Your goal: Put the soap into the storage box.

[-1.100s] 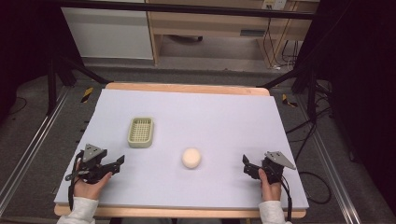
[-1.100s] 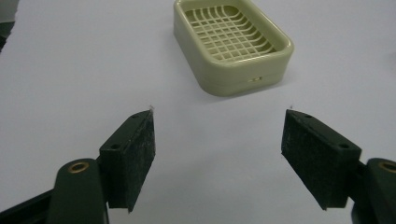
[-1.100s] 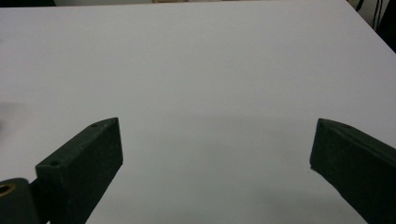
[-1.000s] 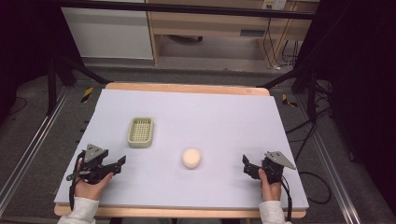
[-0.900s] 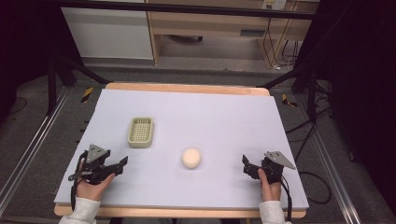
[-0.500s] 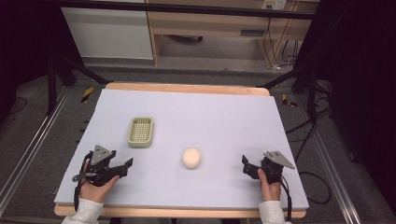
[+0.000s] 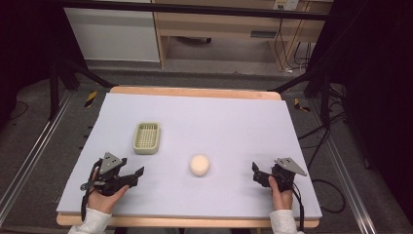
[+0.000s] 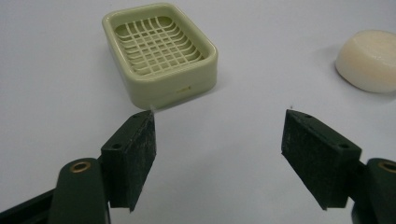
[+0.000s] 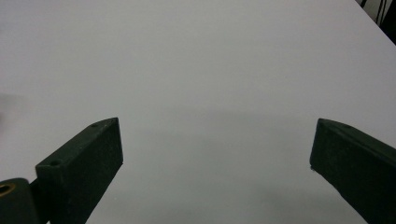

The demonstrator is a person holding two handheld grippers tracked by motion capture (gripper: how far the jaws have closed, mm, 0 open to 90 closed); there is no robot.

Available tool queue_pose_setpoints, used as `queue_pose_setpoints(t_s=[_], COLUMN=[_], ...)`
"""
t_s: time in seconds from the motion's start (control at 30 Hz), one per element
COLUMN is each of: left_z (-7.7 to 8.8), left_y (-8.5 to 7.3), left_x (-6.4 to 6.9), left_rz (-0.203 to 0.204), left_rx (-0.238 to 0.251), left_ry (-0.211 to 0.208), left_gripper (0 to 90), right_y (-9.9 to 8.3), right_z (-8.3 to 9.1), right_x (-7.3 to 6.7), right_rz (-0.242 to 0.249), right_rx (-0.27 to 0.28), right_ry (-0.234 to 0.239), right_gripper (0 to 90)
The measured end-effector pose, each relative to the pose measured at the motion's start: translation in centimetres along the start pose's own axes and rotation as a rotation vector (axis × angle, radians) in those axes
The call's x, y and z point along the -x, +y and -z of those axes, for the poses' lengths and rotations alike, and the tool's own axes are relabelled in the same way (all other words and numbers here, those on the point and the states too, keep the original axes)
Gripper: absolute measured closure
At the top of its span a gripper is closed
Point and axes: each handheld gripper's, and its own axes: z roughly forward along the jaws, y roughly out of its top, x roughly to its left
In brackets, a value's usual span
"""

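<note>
Jaws on both grippers are standing wide apart and gripping nothing. Nearest, the left gripper point(image 7: 138, 175) is hovering low over the table point(image 7: 234, 122), aiming toward the soap dish point(image 8: 159, 51) just ahead and the round soap point(image 8: 371, 58) farther off to its side. The right gripper point(image 7: 257, 174) is resting well apart from both. A clean approach probably means centring the open jaws around the soap before closing gently.
</note>
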Motion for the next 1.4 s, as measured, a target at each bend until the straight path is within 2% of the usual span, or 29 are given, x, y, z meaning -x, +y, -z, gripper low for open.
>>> queue_pose_setpoints(t_s=[0.13,0.47,0.73,1.03,1.4], left_z=[-0.2,-0.9,-1.2,-1.8,-2.6], left_y=[0.0,0.3,0.9,1.9,3.4], left_x=[0.4,1.8,2.0,3.0,3.8], left_rz=[0.016,-0.021,-0.027,-0.055,-0.061], left_rx=[-0.003,-0.012,-0.012,-0.015,-0.002], left_ry=[-0.026,-0.049,-0.057,-0.079,-0.098], left_gripper=[26.2,26.3,26.2,26.0,26.0], right_y=[0.0,0.0,0.0,0.0,0.0], right_z=[0.0,-0.1,-0.1,-0.1,-0.1], right_x=[0.0,0.0,0.0,0.0,0.0], right_rz=[-0.001,-0.001,-0.003,-0.005,-0.003], right_rx=[-0.001,-0.004,-0.008,-0.010,-0.014], right_ry=[0.000,0.002,0.005,0.002,0.002], right_gripper=[3.0,3.0,3.0,3.0,3.0])
